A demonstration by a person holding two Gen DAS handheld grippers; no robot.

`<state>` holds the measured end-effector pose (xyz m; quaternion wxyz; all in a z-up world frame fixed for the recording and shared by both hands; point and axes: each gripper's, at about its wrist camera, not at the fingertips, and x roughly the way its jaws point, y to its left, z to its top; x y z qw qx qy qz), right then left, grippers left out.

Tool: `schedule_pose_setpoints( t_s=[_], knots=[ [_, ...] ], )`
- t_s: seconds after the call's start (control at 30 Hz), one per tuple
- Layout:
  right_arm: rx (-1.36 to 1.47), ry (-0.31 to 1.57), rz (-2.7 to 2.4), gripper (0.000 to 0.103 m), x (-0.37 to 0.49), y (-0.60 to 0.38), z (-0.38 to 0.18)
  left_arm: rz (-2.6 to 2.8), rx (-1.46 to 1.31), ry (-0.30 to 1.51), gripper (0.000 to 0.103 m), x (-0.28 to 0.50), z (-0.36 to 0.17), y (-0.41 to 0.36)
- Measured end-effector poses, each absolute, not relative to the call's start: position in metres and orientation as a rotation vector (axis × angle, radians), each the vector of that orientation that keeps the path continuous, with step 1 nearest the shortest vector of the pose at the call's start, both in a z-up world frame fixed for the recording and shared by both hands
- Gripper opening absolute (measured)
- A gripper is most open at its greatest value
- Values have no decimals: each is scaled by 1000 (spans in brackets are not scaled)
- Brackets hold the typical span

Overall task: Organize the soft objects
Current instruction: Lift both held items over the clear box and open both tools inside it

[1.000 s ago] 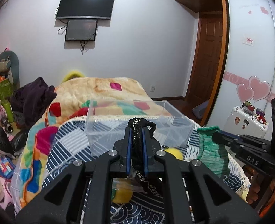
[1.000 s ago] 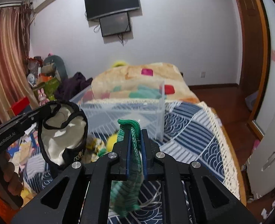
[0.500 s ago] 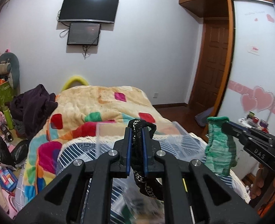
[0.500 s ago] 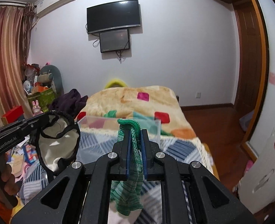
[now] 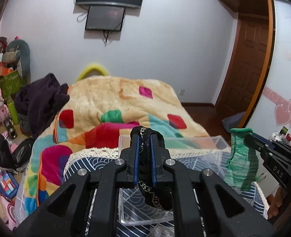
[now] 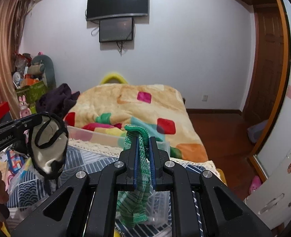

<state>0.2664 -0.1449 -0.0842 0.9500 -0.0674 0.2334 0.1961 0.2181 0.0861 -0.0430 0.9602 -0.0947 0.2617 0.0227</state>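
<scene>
My left gripper is shut on a black underwear with a patterned band, which hangs over a clear plastic bin on the bed. In the right wrist view the same garment hangs from the left gripper at the left. My right gripper is shut on a green knitted sock that dangles above the bin's edge. The sock and right gripper also show at the right of the left wrist view.
The bed carries a blue patterned cover and a colourful fleece blanket. A dark clothes pile and clutter lie to the left. A door and a white suitcase are to the right.
Both grippers have risen and moved forward over the bin with their garments still held. The view has tilted up; the yellow items on the bed have dropped out of sight.
</scene>
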Motion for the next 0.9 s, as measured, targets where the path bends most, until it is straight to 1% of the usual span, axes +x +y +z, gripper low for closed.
schedule_pose_setpoints(
  t_s=[0.3, 0.53, 0.6, 0.63, 0.7, 0.73, 0.77, 0.87, 0.9],
  knots=[
    [-228, 592, 425, 9, 280, -132, -104, 33, -107, 643, 10, 228, -79, 68],
    [-253, 683, 468, 9, 286, -128, -116, 2, -105, 665, 10, 219, -78, 63],
    [-252, 697, 476, 11, 283, -129, -116, -9, -113, 668, 11, 215, -76, 64],
    [-245, 701, 485, 15, 283, -129, -115, -14, -117, 667, 13, 214, -75, 65],
    [-227, 699, 495, 27, 280, -134, -111, -28, -121, 667, 15, 210, -73, 64],
    [-219, 692, 495, 38, 279, -136, -109, -37, -119, 666, 16, 207, -72, 63],
    [-214, 680, 492, 45, 278, -137, -106, -44, -115, 668, 17, 205, -71, 62],
    [-191, 644, 494, 48, 270, -144, -95, -64, -97, 665, 27, 196, -66, 57],
    [-177, 634, 504, 48, 265, -148, -90, -67, -89, 660, 32, 192, -64, 55]
  ],
)
